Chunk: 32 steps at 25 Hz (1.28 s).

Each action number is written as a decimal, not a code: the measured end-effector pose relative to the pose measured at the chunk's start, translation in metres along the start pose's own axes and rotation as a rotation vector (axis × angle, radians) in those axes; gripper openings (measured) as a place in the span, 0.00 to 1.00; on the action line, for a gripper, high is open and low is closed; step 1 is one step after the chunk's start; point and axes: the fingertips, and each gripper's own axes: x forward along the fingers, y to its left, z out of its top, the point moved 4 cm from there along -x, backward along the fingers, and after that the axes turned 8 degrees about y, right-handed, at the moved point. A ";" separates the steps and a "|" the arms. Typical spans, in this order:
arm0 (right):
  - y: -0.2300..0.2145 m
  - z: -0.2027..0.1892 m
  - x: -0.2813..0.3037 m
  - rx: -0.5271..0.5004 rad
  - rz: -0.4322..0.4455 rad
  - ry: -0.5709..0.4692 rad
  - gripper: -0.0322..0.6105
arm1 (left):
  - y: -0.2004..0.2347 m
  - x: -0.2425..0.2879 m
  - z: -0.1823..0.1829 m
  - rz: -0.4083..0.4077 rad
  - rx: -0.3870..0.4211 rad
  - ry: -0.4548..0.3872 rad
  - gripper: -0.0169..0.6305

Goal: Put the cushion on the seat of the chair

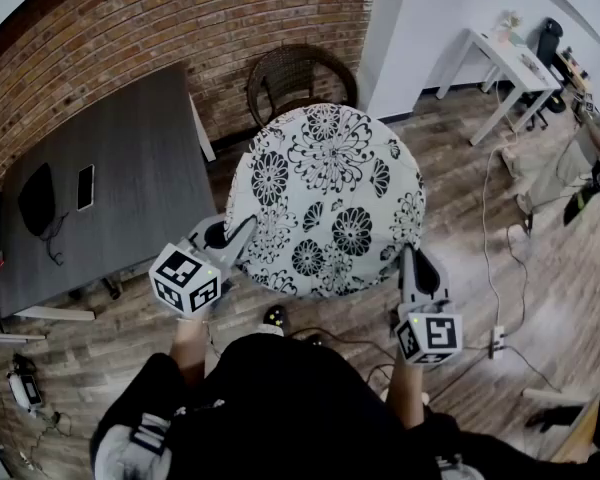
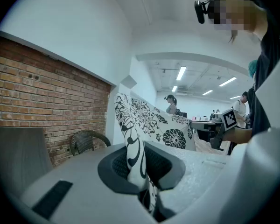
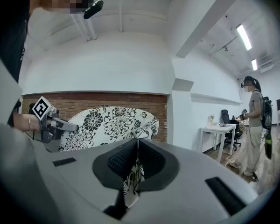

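A round white cushion [image 1: 325,200] with black flower print hangs in the air between both grippers. My left gripper [image 1: 238,238] is shut on its near left edge, and its cloth [image 2: 135,157] runs up between the jaws in the left gripper view. My right gripper [image 1: 408,258] is shut on the near right edge, with cloth [image 3: 132,176] pinched between its jaws. The dark wicker chair [image 1: 298,73] stands by the brick wall, just beyond the cushion, which hides the seat. The same chair [image 2: 86,140] shows in the left gripper view.
A dark grey table [image 1: 110,168] with a phone [image 1: 85,186] and a black pouch [image 1: 37,198] stands to the left. A white desk [image 1: 505,63] is at the back right. Cables and a power strip [image 1: 498,340] lie on the wood floor. A person [image 3: 254,125] stands at the far right.
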 end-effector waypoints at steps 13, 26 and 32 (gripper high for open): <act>0.000 -0.008 0.001 0.057 -0.015 -0.020 0.06 | 0.008 0.007 -0.001 -0.018 0.016 -0.009 0.05; 0.020 -0.003 -0.018 0.086 -0.089 -0.039 0.06 | 0.018 0.000 0.005 -0.081 0.059 -0.019 0.05; 0.027 0.001 -0.023 0.088 -0.112 -0.020 0.06 | 0.020 -0.002 0.003 -0.107 0.048 -0.017 0.05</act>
